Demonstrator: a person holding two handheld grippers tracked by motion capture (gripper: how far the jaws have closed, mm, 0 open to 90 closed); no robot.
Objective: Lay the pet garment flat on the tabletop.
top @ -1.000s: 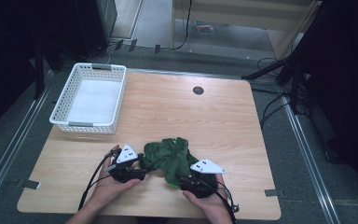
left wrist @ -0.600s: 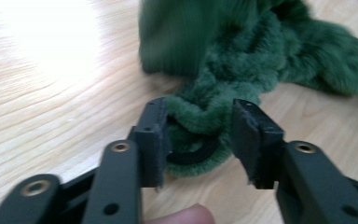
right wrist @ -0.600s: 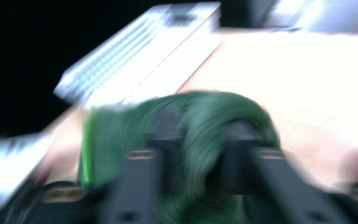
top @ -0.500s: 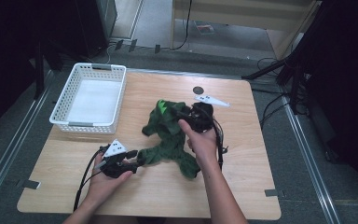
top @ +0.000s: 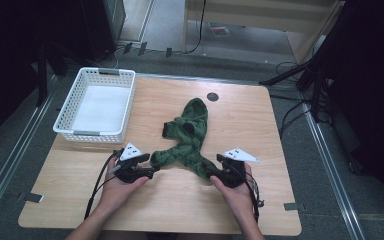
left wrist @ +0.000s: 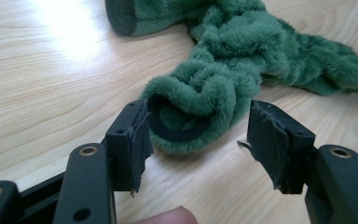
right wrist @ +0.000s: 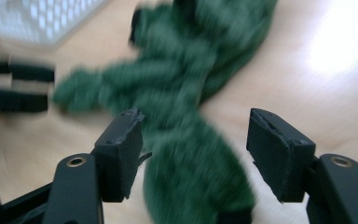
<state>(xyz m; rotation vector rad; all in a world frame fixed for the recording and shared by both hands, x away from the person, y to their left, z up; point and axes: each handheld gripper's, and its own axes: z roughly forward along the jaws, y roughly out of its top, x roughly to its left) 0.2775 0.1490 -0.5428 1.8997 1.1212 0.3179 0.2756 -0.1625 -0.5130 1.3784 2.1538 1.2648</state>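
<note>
A fuzzy green garment (top: 189,134) lies stretched out on the wooden table (top: 260,135), its two lower ends spreading toward the front. My left gripper (top: 151,170) is at the left end, open; in the left gripper view a dark-lined cuff (left wrist: 198,114) sits between the wide jaws of my left gripper (left wrist: 198,147), brushing the left one. My right gripper (top: 211,171) is at the right end, open as well. In the blurred right gripper view the green cloth (right wrist: 191,186) lies between the spread jaws of my right gripper (right wrist: 196,156).
A white plastic basket (top: 70,127) stands at the table's far left with nothing in it. A round black grommet (top: 212,96) sits near the far edge. The left gripper (right wrist: 18,88) appears at the left of the right gripper view. Bare wood lies to the right.
My right gripper came back from mid-table to the front edge. The garment, bunched before, now lies stretched out lengthwise. The left gripper stayed near the front left.
</note>
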